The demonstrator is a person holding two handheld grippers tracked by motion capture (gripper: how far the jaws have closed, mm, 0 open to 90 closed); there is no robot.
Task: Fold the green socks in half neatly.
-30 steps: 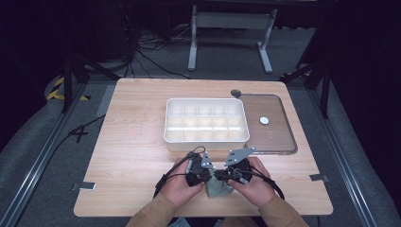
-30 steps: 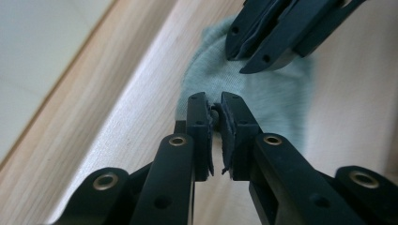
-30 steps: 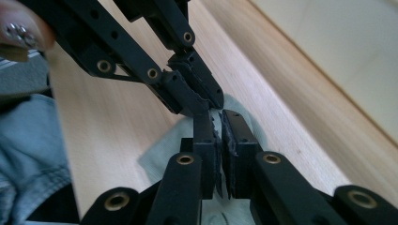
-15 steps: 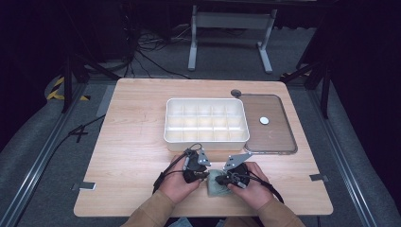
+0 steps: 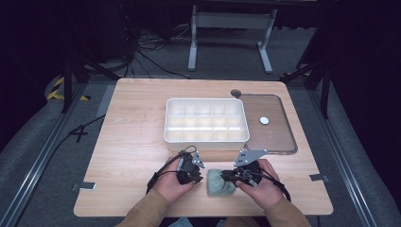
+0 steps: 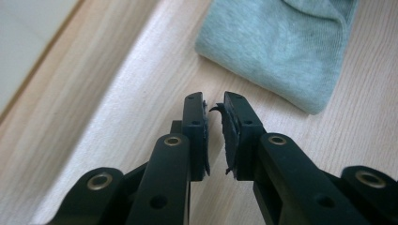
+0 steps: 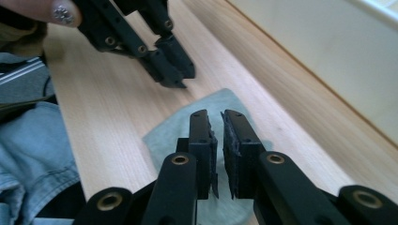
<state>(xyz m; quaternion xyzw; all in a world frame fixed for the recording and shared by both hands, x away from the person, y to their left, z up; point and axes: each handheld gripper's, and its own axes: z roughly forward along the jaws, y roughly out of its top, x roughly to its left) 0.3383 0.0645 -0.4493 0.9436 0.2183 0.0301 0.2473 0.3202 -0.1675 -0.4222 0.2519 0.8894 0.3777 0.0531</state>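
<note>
we hold both claws, left (image 5: 201, 176) and right (image 5: 227, 176), nearly pressed together, empty, flanking the folded cloth (image 5: 218, 182) on the counter (image 5: 132, 142).

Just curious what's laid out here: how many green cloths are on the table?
1: a folded green cloth at the table's near edge, between the left gripper and right gripper. None other visible.

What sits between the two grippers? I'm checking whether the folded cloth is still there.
A folded grey-green cloth lies on the table between the left gripper and right gripper, seen in the high view.
</note>
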